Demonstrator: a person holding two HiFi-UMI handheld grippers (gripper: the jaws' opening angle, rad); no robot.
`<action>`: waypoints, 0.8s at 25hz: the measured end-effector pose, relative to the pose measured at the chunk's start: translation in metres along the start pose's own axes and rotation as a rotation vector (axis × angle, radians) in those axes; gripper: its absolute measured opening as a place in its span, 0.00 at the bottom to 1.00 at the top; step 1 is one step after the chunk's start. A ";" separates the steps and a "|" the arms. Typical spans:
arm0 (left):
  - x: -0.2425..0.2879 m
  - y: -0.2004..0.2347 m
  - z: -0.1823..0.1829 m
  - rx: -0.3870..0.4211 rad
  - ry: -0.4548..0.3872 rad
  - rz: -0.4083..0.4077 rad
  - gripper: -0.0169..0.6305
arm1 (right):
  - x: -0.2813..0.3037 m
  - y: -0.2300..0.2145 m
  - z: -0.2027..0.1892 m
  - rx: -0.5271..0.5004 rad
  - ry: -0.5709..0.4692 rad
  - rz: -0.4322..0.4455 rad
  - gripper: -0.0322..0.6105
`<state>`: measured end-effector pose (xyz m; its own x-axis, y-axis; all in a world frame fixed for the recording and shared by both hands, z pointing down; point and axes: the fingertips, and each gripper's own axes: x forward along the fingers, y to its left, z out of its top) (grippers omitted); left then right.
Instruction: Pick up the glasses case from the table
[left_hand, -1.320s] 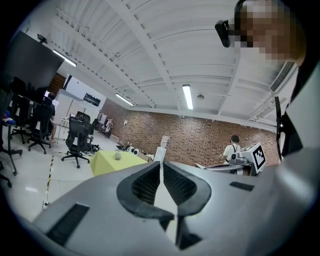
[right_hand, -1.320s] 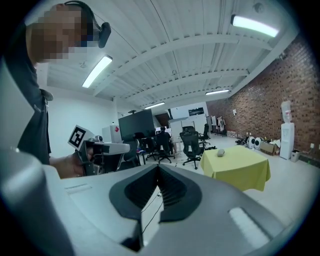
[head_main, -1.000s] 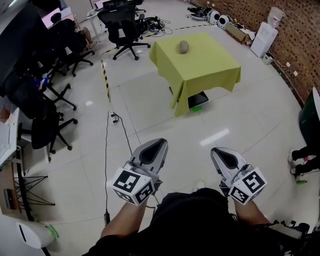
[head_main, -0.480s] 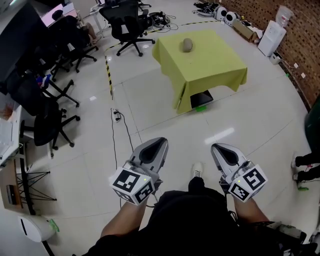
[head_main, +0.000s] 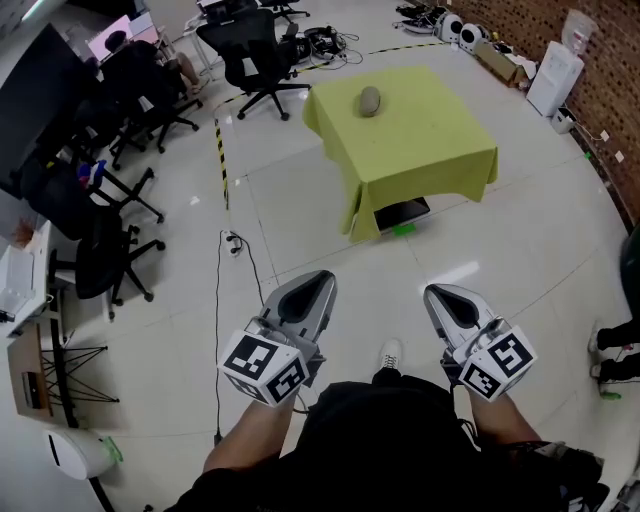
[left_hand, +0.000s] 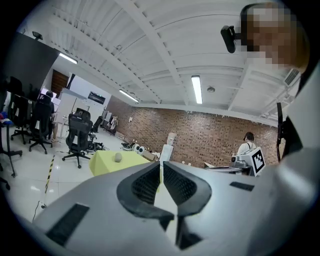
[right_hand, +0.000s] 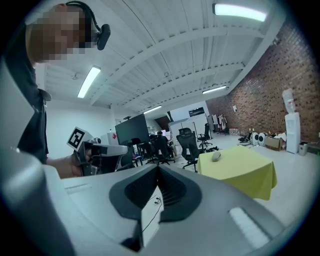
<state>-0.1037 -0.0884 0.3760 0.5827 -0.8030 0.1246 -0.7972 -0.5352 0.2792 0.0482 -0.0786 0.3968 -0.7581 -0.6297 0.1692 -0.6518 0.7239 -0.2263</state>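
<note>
Left gripper (head_main: 306, 298): jaws closed tip to tip, nothing between them. Right gripper (head_main: 452, 304): same, closed and empty. Both are held out level in front of the person, side by side and well apart from the work.

Glasses case (head_main: 370, 100): a small grey oval, probably the case though too far off to be sure. It lies on the far part of the table (head_main: 440, 150), on the yellow-green cloth, untouched.

Change over the last second: the table sits a little lower and larger in the head view, and a shoe (head_main: 390, 353) now shows between the grippers that was barely visible at first. The floor cable (head_main: 222, 290) has slid toward the person. Reading: the person is walking up to the table. The approach is under way and no reach has begun.
</note>
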 end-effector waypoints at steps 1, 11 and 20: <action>0.009 -0.003 0.001 0.012 0.003 0.005 0.07 | -0.002 -0.009 0.002 0.001 -0.003 0.003 0.05; 0.092 -0.021 0.003 0.043 0.026 0.050 0.07 | -0.003 -0.095 0.010 0.027 -0.003 0.057 0.05; 0.127 -0.020 0.015 0.043 0.048 0.094 0.07 | 0.014 -0.134 0.024 0.047 -0.020 0.117 0.05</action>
<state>-0.0161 -0.1836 0.3718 0.5113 -0.8373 0.1936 -0.8540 -0.4697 0.2236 0.1253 -0.1916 0.4071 -0.8282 -0.5473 0.1203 -0.5567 0.7790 -0.2887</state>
